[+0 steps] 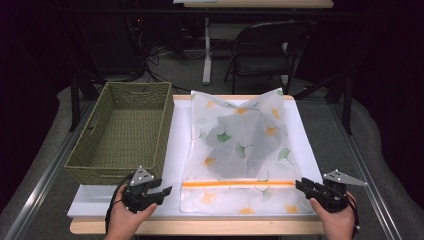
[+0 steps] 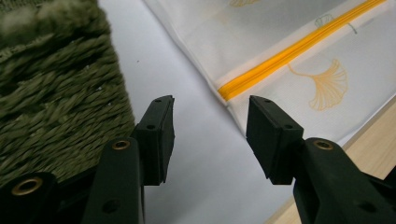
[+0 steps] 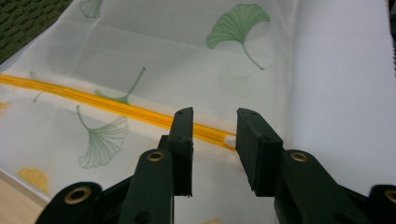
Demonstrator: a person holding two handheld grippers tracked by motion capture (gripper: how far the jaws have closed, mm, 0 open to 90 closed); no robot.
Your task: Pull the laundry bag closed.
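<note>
Both tongs, left (image 1: 166,190) and right (image 1: 298,183), stand released, flanking the zippered mesh laundry bag (image 1: 240,145) lying between them. Closing off the orange zipper (image 3: 116,108) ends might pinch only thin mesh, which could slip.

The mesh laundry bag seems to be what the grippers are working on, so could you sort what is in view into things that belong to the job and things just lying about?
Belongs to the job:
- mesh laundry bag with its orange zipper
- grey garment inside it
- left gripper, open
- right gripper, open at the zipper's end

Probably next, or idle:
- woven basket, empty
- folding chair
</note>
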